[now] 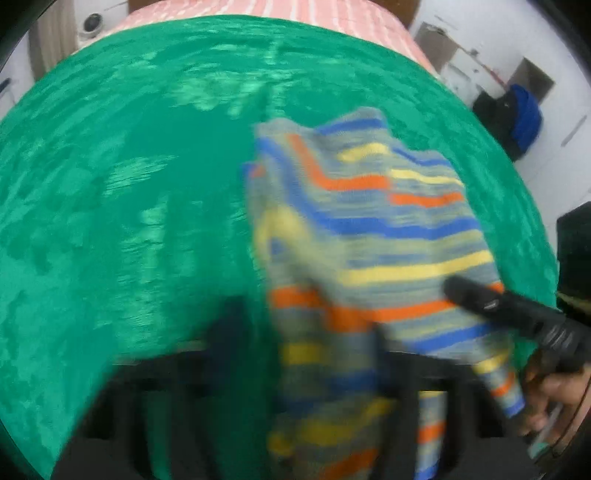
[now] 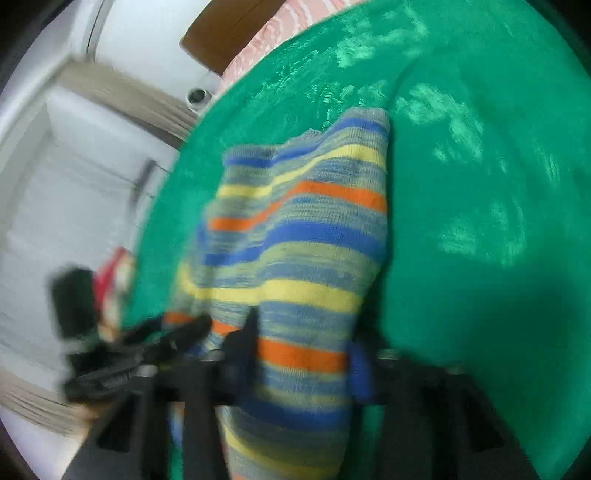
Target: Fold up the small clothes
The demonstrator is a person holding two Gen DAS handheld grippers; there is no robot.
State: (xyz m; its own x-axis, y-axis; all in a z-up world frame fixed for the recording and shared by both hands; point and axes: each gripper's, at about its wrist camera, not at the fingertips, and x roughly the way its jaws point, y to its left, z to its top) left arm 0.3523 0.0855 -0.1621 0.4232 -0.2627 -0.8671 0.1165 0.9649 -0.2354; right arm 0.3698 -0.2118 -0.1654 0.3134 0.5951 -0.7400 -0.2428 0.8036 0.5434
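A small striped knit garment [image 1: 369, 229] in blue, yellow, orange and grey hangs lifted over the green cloth [image 1: 129, 203]. My left gripper [image 1: 306, 332] is shut on its near left part, the fabric draping over the fingers. My right gripper [image 2: 303, 343] is shut on the near right part of the garment [image 2: 306, 229]. The right gripper also shows in the left wrist view [image 1: 476, 295], at the garment's right edge. The left gripper shows in the right wrist view [image 2: 184, 328], at the garment's left edge. Both views are blurred by motion.
The green cloth [image 2: 480, 258] covers a bed with a pink striped cover [image 1: 314, 14] at the far end. White wall and cupboards lie beyond. A dark blue bundle [image 1: 524, 118] sits at the far right, off the bed.
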